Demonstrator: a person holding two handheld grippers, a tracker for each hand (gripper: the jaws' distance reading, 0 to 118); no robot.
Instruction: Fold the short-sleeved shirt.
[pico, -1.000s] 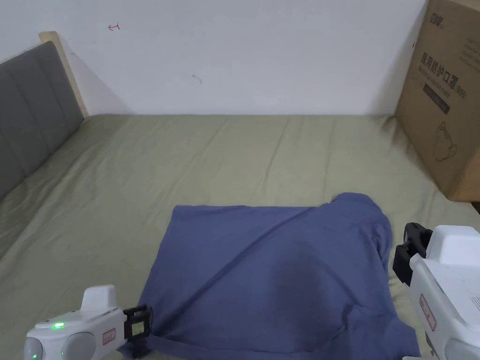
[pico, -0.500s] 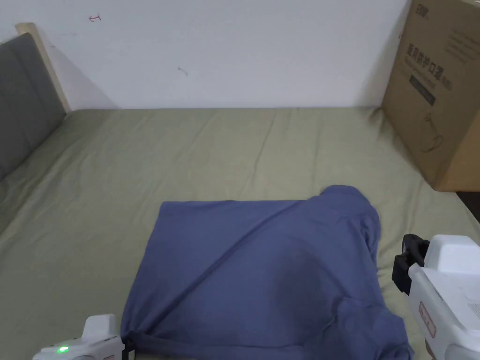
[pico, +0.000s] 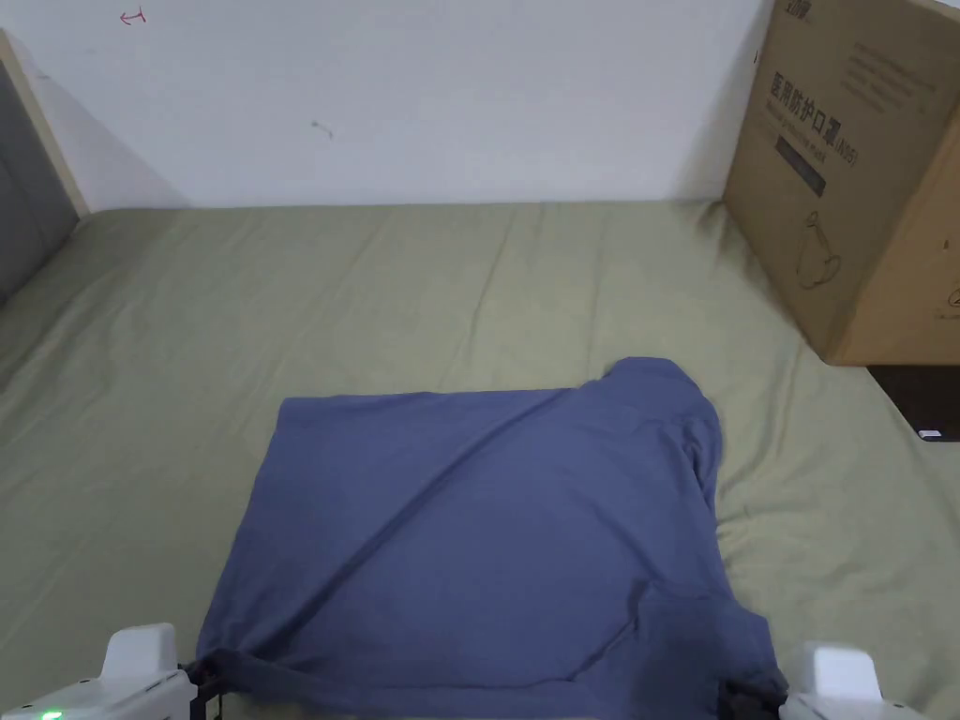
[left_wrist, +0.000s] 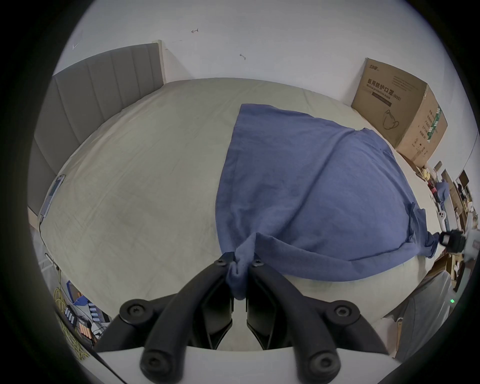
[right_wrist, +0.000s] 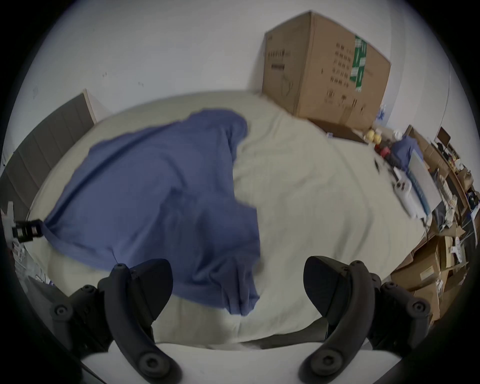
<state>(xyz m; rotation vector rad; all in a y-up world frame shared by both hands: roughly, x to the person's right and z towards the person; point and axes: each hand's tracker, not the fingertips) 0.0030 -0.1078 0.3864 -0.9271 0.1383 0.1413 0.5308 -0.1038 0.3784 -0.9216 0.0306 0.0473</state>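
Two grippers working the near hem of a blue short-sleeved shirt (pico: 487, 525) on a bed (pico: 375, 281).

The left gripper (left_wrist: 240, 262) is clenching a bunched near corner, while the right gripper (right_wrist: 237, 270) is standing wide, straddling the opposite corner without grasping it (that view is blurred). The next move likely calls for closing it, then lifting both corners to fold. A cardboard box (pico: 862, 169) is sitting at the bed's far right, against a white wall (pico: 422, 94).

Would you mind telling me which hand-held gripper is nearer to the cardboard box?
The right hand-held gripper: it sits open at the shirt's near right corner, on the cardboard box's side. The left hand-held gripper grips the opposite near corner.
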